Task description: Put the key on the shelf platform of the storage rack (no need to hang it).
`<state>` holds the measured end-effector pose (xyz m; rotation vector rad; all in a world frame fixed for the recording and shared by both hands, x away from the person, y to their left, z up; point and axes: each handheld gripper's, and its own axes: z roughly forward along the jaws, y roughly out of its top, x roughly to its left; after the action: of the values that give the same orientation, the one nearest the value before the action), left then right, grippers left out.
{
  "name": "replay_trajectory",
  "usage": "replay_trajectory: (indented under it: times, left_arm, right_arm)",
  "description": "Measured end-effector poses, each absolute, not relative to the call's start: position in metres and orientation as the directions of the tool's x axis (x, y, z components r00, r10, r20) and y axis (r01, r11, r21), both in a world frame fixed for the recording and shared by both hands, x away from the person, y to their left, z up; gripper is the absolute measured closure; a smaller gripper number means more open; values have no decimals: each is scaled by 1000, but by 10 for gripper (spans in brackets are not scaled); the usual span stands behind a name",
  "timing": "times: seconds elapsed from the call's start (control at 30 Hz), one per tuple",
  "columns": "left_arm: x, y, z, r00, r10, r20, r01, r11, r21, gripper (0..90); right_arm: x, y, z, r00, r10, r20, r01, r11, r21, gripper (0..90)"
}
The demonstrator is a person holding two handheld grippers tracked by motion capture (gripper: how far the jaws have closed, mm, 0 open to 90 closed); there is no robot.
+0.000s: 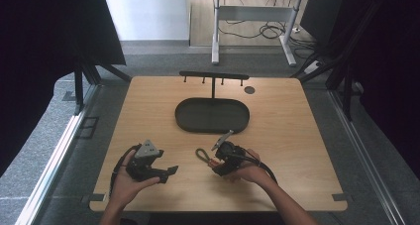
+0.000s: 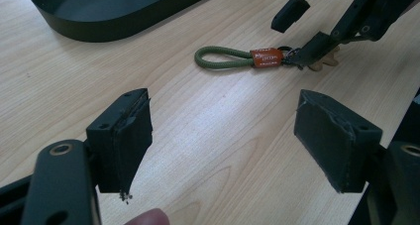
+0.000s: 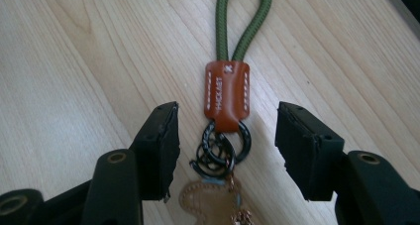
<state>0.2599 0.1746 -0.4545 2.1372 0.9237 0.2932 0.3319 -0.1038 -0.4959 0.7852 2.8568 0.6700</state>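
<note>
We see the green cord-loop keychain with orange leather tab and black metal rings (image 3: 226,93) lying flat on the light wooden counter (image 1: 292,136), in front of the black oval tray (image 1: 212,114) and well apart from it. The right tool (image 3: 227,150) is open, jaws straddling the black rings just below the orange tab, pads not touching anything; a tan leather charm sits on the rings between the jaws. The high view puts the right tool (image 1: 218,161) at the keychain's ring end, with the green loop pointing left. The left tool (image 2: 223,140) is open, nothing between its jaws, hovering over bare counter and aimed at the keychain (image 2: 237,57). In the high view the left tool (image 1: 168,173) sits left of the keychain, near but clear of it. A black T-shaped peg rack (image 1: 213,77) stands behind the tray.
</note>
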Motion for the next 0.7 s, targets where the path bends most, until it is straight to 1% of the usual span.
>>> replay_trajectory:
  times: [0.47,0.7]
  left_arm:
    - [260,176,-454,708,700,-87,519,-434,736,230]
    - [260,177,-454,708,701,-87,518,-432,738,230]
  right_arm:
    - [336,-89,-506,-868,496,5,454,790,412,446]
    - [336,-85,-509,-871,491,-17,443,801,403,487]
